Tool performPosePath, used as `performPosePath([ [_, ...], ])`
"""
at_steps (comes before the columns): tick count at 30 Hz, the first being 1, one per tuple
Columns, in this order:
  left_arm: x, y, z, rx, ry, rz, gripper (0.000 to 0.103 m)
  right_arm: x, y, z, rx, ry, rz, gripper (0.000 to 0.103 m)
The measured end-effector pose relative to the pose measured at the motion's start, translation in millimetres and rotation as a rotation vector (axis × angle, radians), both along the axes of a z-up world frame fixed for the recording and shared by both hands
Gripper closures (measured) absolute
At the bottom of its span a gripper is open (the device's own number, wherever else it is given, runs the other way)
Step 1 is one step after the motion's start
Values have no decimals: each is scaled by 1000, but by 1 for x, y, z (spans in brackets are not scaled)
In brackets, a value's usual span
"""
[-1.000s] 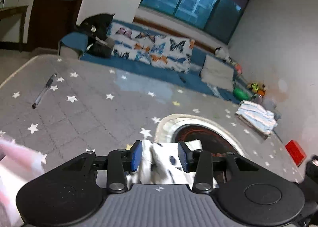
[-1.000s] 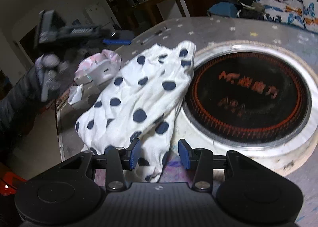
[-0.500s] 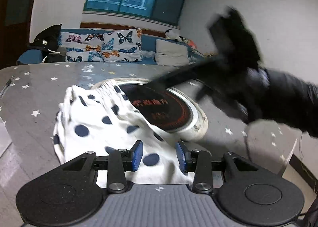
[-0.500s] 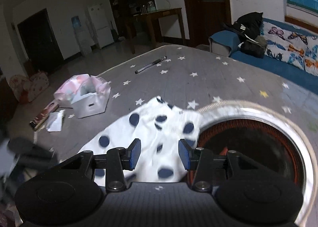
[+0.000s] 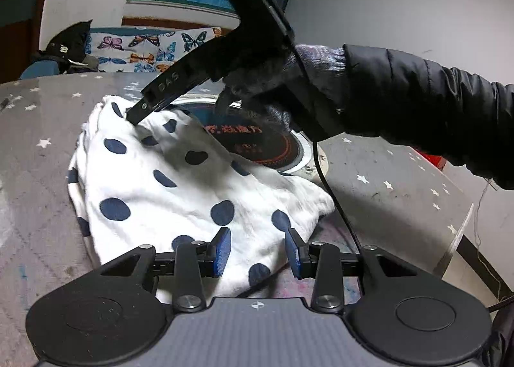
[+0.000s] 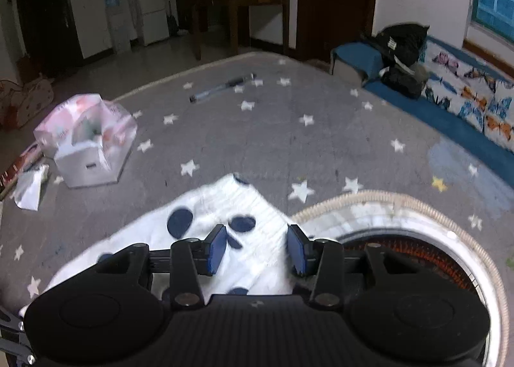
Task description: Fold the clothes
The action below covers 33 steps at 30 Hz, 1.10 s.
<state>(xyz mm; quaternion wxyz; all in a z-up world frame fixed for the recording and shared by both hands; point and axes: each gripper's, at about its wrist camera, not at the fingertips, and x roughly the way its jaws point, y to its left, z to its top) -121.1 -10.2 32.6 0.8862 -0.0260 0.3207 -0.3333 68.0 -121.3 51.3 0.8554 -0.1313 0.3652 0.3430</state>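
Note:
A white garment with dark blue polka dots lies crumpled on the grey star-patterned table, partly over the round heater. My left gripper is open, its blue pads just above the garment's near edge. In the left wrist view, the right gripper reaches down to the garment's far end. In the right wrist view, the right gripper is open over that end of the garment, nothing between the pads.
A round heater is set into the table; it also shows in the right wrist view. A pen, a pink-white tissue box and crumpled paper lie on the table. A sofa stands behind.
The left gripper swung from the table's far side to face the garment, now at its near edge. The right gripper moved over the garment to its far end. Both stayed open.

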Motion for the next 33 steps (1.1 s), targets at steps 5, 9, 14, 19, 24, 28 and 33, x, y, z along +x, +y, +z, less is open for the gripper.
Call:
performPosePath([
  [5,-5,13,9,-31,-44,46,64,-17,8,12,-6,2,75,62],
  [9,2,23,7,-44,-21,83,64,-25,32,3,-59,-7,141,62],
  [14,0,29,-4,-57,31,98,64,-17,55,-8,-70,-6,146,61],
  [19,-2,31,-9,-72,60,103,64,-11,61,-8,-72,-4,146,61],
  [24,-6,33,-1,-66,39,101,64,-13,39,13,-14,9,117,61],
  [28,-6,39,14,-64,-2,119,64,-19,6,30,10,-6,72,61],
  [33,4,43,27,-71,-42,166,64,-36,-44,30,18,19,-5,62],
])
